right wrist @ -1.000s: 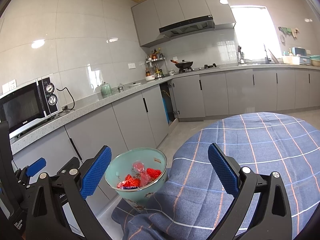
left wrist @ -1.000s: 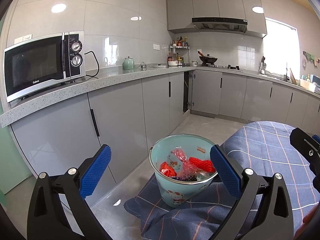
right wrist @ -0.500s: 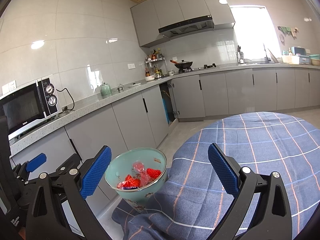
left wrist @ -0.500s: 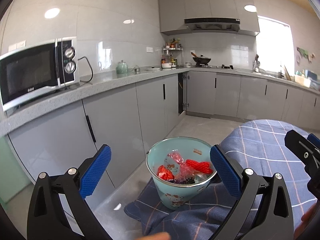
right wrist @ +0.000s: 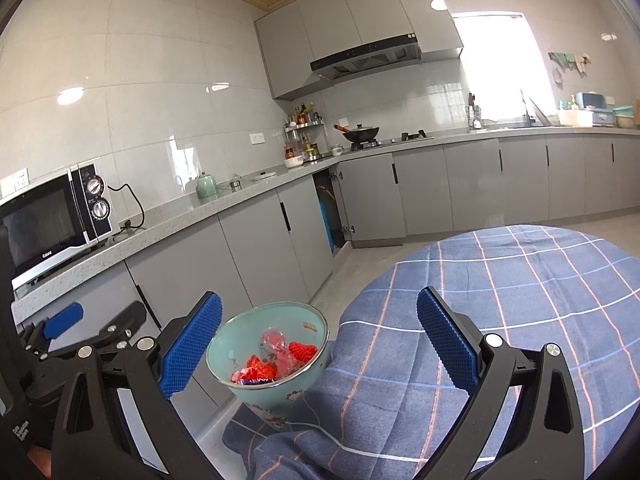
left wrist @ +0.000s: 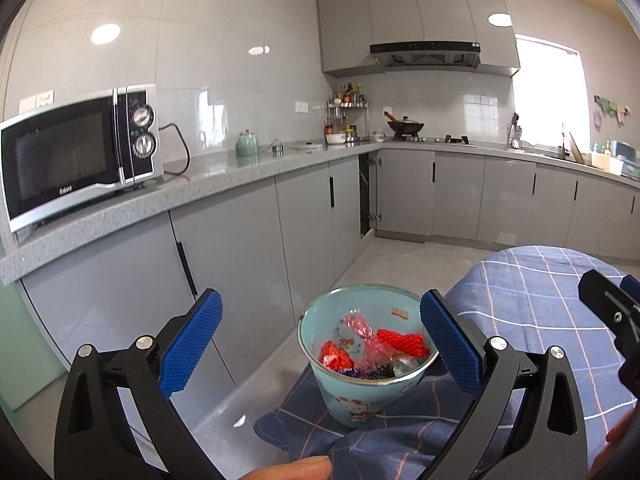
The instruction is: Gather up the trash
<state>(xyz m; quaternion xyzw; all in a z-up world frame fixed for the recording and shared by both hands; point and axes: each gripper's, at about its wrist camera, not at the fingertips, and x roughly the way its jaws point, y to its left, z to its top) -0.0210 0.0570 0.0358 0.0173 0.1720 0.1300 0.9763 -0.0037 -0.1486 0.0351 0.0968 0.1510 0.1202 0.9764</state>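
A light-blue cartoon-printed trash bucket [left wrist: 362,396] stands at the left edge of a table with a blue plaid cloth [left wrist: 532,300]. It holds red and pink wrappers [left wrist: 376,346] and other scraps. My left gripper [left wrist: 320,344] is open and empty, held back from the bucket, which shows between its blue pads. My right gripper [right wrist: 318,344] is open and empty above the cloth [right wrist: 500,280], with the bucket [right wrist: 272,360] just inside its left pad. The wrappers [right wrist: 276,358] show inside the bucket.
Grey kitchen cabinets [left wrist: 248,256] run along the left and back under a speckled counter with a microwave [left wrist: 76,156], a green kettle [left wrist: 246,145] and a stove with a wok [left wrist: 404,125]. One cabinet door [right wrist: 332,208] stands open. Grey floor lies between table and cabinets.
The left gripper's view has swung slightly and a fingertip now shows at its lower edge. The right gripper and the bucket have hardly moved. Both grippers stay open.
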